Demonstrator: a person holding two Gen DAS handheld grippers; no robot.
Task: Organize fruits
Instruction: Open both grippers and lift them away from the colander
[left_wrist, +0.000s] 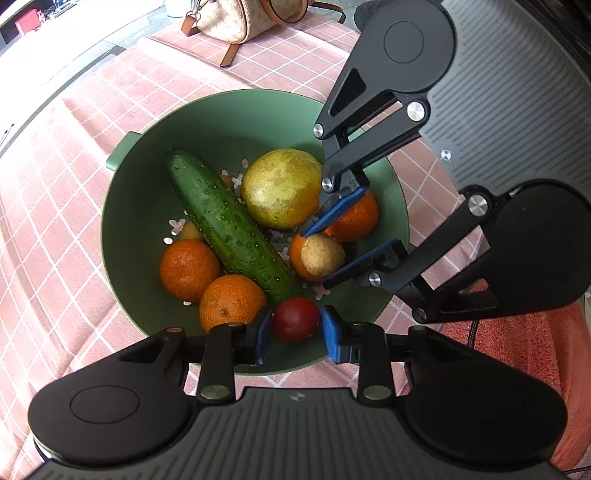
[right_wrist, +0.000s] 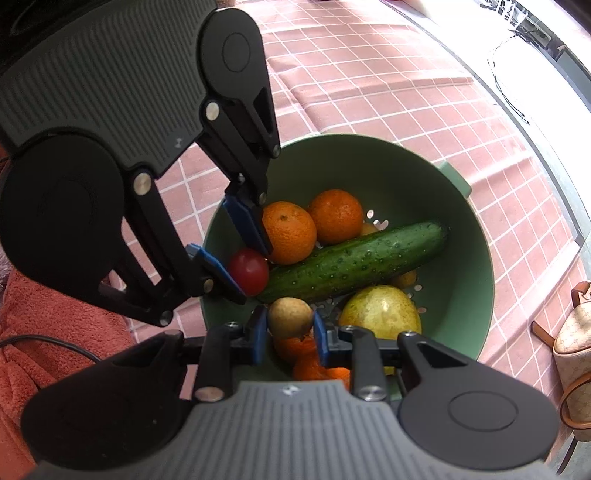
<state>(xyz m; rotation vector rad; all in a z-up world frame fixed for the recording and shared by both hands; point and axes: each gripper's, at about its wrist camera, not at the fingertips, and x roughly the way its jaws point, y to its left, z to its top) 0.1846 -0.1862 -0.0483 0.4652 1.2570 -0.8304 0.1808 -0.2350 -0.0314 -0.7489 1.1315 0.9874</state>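
A green colander bowl (left_wrist: 207, 118) on the pink checked cloth holds a cucumber (left_wrist: 229, 225), a yellow-green pear (left_wrist: 282, 188), several oranges (left_wrist: 190, 269) and small items. My left gripper (left_wrist: 296, 325) is in the bowl, its blue pads on either side of a red tomato (left_wrist: 296, 319), touching it. My right gripper (left_wrist: 321, 254) also reaches into the bowl, its pads around a small potato (left_wrist: 322, 256). In the right wrist view the right gripper (right_wrist: 290, 325) flanks the potato (right_wrist: 290, 317), and the left gripper (right_wrist: 243, 258) holds the tomato (right_wrist: 249, 271) beside the cucumber (right_wrist: 354, 258).
A beige handbag (left_wrist: 236, 18) sits on the table beyond the bowl and shows at the edge of the right wrist view (right_wrist: 576, 332). An orange-pink towel (left_wrist: 517, 343) lies beside the bowl. The table edge (right_wrist: 535, 122) curves past the bowl.
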